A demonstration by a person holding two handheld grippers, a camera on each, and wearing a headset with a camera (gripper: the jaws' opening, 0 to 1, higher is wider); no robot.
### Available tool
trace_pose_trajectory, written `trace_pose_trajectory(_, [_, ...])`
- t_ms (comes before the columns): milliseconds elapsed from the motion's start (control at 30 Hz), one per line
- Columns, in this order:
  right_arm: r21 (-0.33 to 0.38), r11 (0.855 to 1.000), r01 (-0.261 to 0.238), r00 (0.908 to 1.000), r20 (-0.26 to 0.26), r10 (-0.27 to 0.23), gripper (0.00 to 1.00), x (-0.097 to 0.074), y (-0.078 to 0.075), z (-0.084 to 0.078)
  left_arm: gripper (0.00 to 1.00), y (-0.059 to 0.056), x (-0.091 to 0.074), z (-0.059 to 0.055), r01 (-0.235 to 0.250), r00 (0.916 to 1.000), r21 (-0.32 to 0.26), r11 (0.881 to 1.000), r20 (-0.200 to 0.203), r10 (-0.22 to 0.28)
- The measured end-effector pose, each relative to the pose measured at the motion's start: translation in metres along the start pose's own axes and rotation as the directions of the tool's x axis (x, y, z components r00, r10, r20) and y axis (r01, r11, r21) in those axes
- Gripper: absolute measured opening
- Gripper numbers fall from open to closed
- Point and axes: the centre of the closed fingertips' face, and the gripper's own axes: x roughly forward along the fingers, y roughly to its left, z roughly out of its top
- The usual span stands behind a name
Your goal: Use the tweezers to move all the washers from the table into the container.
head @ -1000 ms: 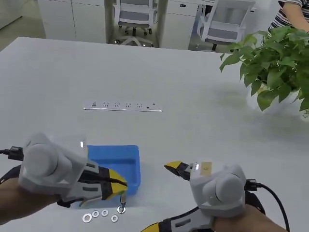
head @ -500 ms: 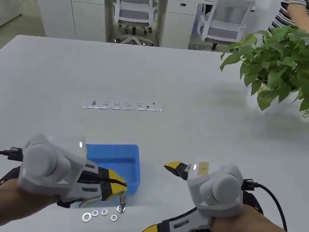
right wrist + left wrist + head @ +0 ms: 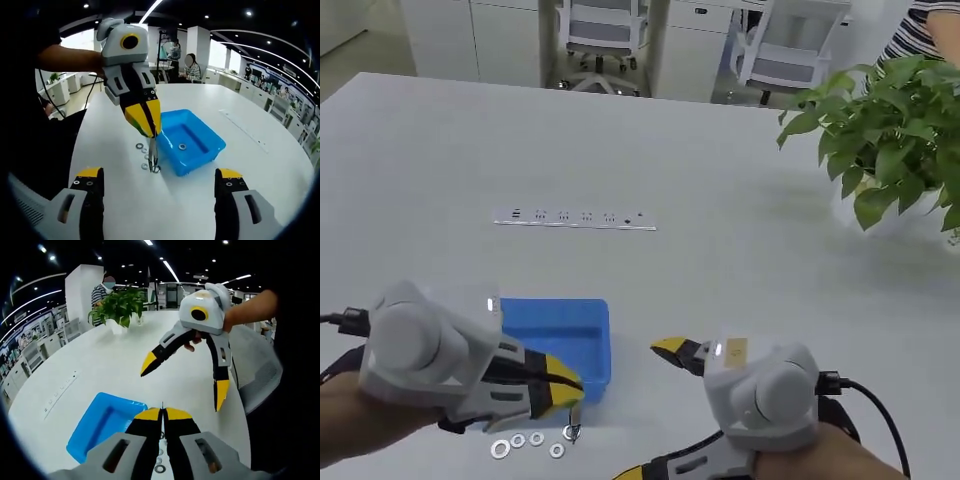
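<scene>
My left gripper [image 3: 570,385] is shut on thin metal tweezers [image 3: 574,415] that point down at the table. Their tips rest at one washer [image 3: 570,433], just in front of the blue container [image 3: 560,345]. Several more washers [image 3: 518,441] lie in a short row to its left. In the right gripper view the tweezers [image 3: 152,152] touch a washer [image 3: 156,169], and one washer [image 3: 182,147] lies inside the container [image 3: 210,150]. My right gripper [image 3: 650,410] hovers open to the right of the container, holding nothing.
A white power strip [image 3: 575,219] lies flat mid-table, beyond the container. A potted green plant [image 3: 895,130] stands at the right edge. Office chairs [image 3: 595,30] stand past the far table edge. Bare white tabletop spreads around the container.
The right gripper has drifted slightly left. The left gripper and the tweezers stay over the same washer.
</scene>
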Motion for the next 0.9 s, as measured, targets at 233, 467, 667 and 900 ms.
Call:
trace_pose_trajectory(233, [-0.064, 0.996, -0.055, 0.9985, -0.002, 0.055, 0.74, 0.006, 0.006, 0.004, 0.05, -0.003, 0.000, 0.000, 0.026, 0.9997, 0.017, 1.000, -0.001, -0.026])
trace_pose_trajectory(467, [-0.116, 0.988, -0.099, 0.9950, -0.027, 0.097, 0.58, 0.015, 0.009, 0.003, 0.05, -0.001, 0.001, -0.001, 0.041, 0.9990, 0.030, 0.999, -0.020, -0.040])
trace_pose_trajectory(667, [-0.150, 0.979, -0.135, 0.9907, -0.041, 0.130, 0.48, 0.024, 0.010, 0.003, 0.05, -0.003, 0.002, 0.001, 0.050, 0.9985, 0.032, 0.998, -0.023, -0.050])
trace_pose_trajectory(900, [-0.192, 0.964, -0.183, 0.9824, -0.073, 0.172, 0.37, 0.036, 0.015, 0.000, 0.05, -0.003, 0.002, 0.000, 0.055, 0.9982, 0.032, 0.998, -0.025, -0.054])
